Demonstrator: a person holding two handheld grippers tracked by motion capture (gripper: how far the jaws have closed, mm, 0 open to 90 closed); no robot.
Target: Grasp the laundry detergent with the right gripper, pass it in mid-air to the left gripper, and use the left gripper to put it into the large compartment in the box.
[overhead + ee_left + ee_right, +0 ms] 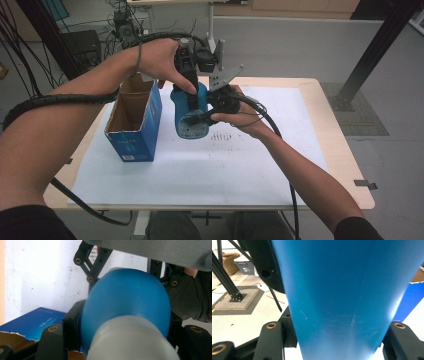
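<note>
- High view: I hold one blue bottle (190, 111) just above frame centre, lifted off the white sheet (250, 160), right beside the one open blue box (134, 122) at its left.
- My left claw (189, 87) comes down from above and is clamped on the bottle near its upper end; in the left gripper view the jaws press both sides of the body, the pale cap (132, 340) nearest the camera.
- My right claw (212, 111) comes in from the right, gripping the lower body; the right gripper view has the blue wall (347, 302) pinched between both jaws.
- The long axis runs roughly top to bottom of the frame, tilted.
- The box lies left of both claws, so my left hand is nearer.
</note>
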